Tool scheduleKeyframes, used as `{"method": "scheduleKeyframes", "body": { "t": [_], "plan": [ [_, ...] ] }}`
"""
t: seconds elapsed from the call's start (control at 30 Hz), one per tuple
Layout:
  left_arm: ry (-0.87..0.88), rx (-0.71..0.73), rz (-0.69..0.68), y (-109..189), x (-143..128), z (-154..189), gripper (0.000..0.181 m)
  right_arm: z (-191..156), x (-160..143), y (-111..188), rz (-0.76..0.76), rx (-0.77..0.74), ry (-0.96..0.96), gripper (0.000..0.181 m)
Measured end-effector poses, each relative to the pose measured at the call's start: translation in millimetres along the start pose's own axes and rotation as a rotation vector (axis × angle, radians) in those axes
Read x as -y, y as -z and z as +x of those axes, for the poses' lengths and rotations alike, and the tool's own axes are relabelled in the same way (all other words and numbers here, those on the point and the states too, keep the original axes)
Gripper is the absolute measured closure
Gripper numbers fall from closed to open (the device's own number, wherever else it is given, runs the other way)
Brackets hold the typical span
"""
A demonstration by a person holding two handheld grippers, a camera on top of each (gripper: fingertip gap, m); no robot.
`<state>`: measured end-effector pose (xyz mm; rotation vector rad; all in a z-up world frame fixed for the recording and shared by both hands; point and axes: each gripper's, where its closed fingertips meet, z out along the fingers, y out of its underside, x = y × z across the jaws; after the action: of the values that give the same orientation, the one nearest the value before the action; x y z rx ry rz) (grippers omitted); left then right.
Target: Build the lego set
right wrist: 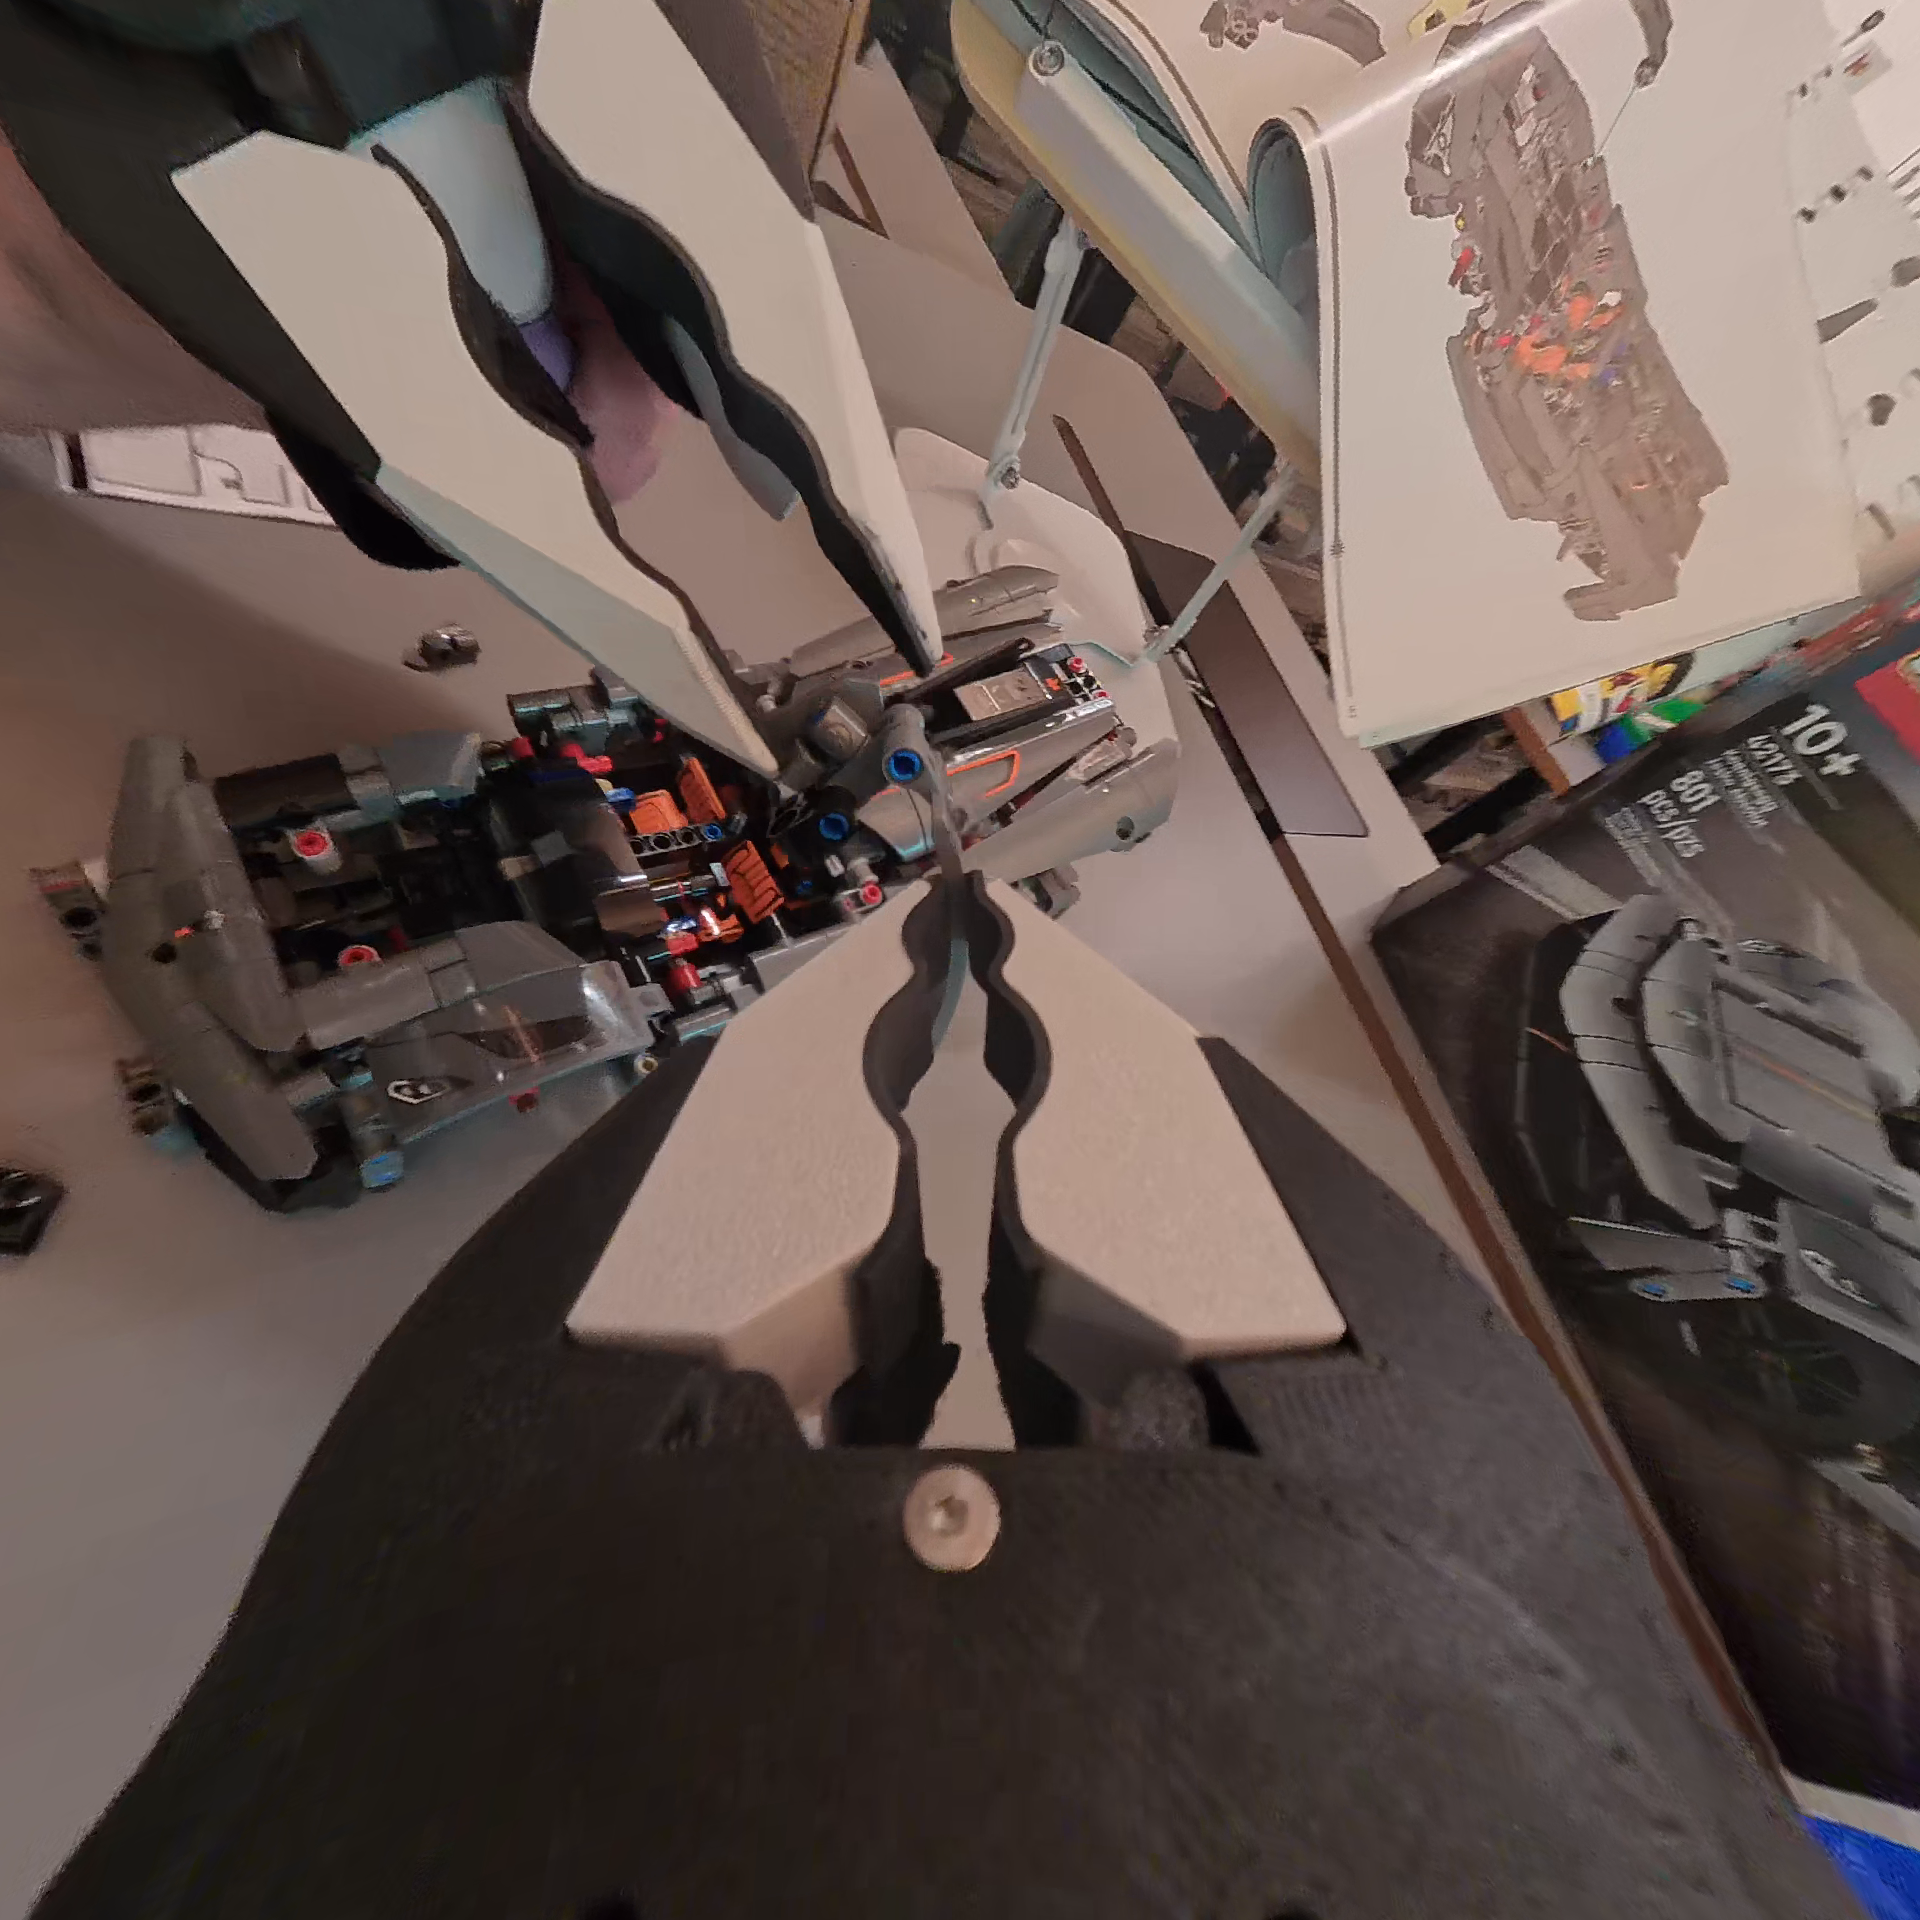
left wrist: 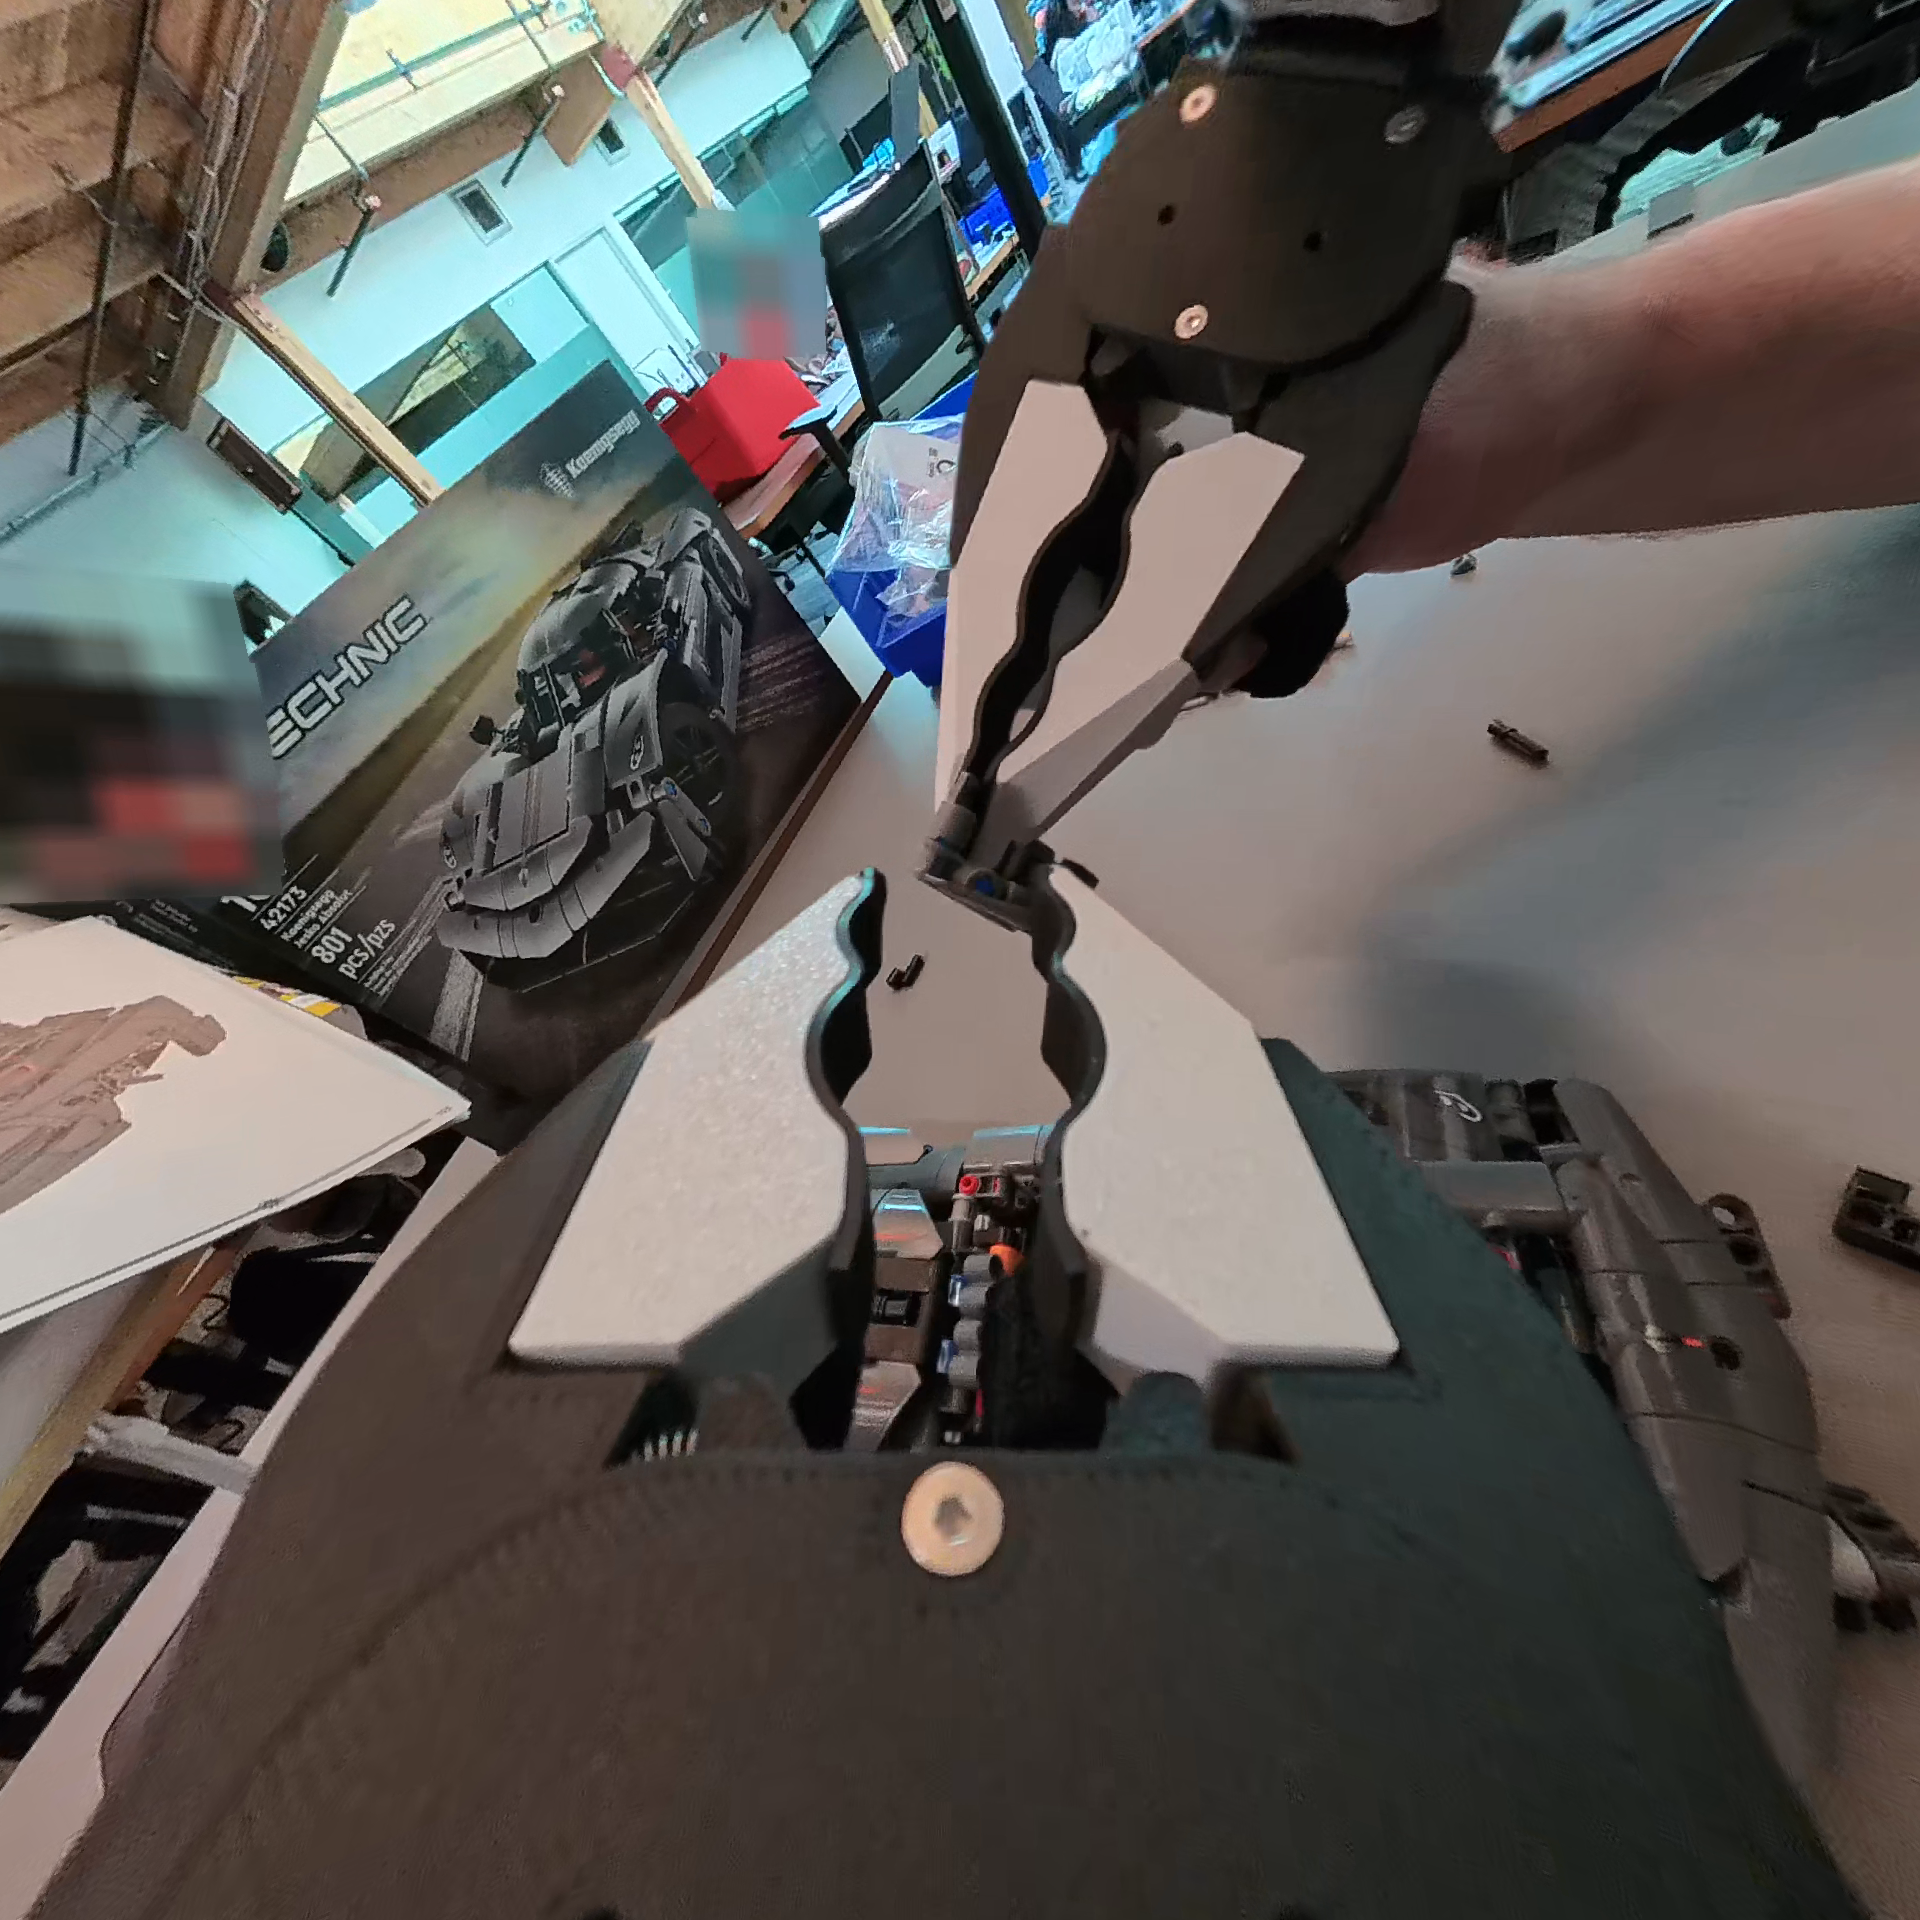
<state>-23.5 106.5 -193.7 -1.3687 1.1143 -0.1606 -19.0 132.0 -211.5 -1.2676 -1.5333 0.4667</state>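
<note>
My right gripper [right wrist: 961,894] is shut on a small grey lego piece with blue pins [right wrist: 902,767] and holds it above the table. In the left wrist view the right gripper [left wrist: 977,831] reaches down from the upper right with that piece [left wrist: 971,878] at its tips. My left gripper [left wrist: 956,914] is open, and its right finger tip is right beside the piece. It enters the right wrist view [right wrist: 847,717] from the upper left. The partly built grey car model [right wrist: 416,935] with orange and red inner parts lies on the white table below both grippers, and also shows in the left wrist view [left wrist: 1610,1247].
The dark lego box [left wrist: 540,790] stands along the table's left edge, and also shows in the right wrist view [right wrist: 1714,1091]. The open instruction booklet [right wrist: 1558,364] hangs beside it. Loose black pins [left wrist: 1517,740] and a dark part [left wrist: 1875,1216] lie on the table. A blue bin with bags [left wrist: 894,540] is behind. My left and right fingertips are right by each other.
</note>
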Motion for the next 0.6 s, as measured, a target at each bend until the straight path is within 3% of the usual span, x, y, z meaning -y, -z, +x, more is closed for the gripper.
{"method": "scheduleKeyframes", "body": {
  "t": [0.6],
  "plan": [
    [-0.052, -0.085, 0.038, 6, 14, 18, 0.146, -21, -1, 8, 0.076, 0.383, -0.372, 0.181]
  ]
}}
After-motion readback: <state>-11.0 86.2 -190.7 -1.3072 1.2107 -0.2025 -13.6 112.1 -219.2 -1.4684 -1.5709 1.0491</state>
